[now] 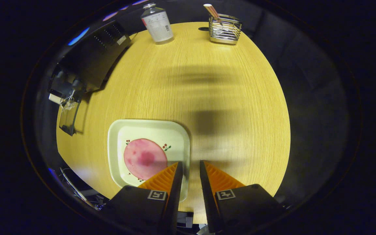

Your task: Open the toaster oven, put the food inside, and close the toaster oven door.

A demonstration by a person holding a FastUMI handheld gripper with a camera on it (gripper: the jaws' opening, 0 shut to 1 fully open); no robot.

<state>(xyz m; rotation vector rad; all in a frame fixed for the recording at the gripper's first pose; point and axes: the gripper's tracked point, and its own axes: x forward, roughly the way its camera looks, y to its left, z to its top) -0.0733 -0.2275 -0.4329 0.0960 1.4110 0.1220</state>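
At the far left of the round wooden table (207, 98) stood the toaster oven (91, 60), a dark box set at the table's edge. Its glass door (67, 118) hung open, swung down and out past the table's rim, with the handle and knobs showing near the hinge end. The inside of the oven could not be made out.

Nearer, on the left half of the table, lay a pale square plate (116, 140) with small red-and-green sprigs printed on it. A round pink slice of food (144, 158) rested flat on the plate, towards its near side.

The gripper (191, 168) hung above the table's near edge. Its fingers (176, 178) stood a narrow gap apart with nothing between them, gripping nothing. The left finger overlapped the plate's right rim in the view, its tip just beside the pink slice; whether it touched the plate could not be told. The right finger sat over bare wood.

At the far side, roughly ahead of the fingers and well beyond them, stood a clear bottle (157, 24) with a label and a cap. To its right was a wire holder (225, 29) with a patterned stick (212, 11) leaning out of it.

A broad soft shadow lay across the middle of the table.
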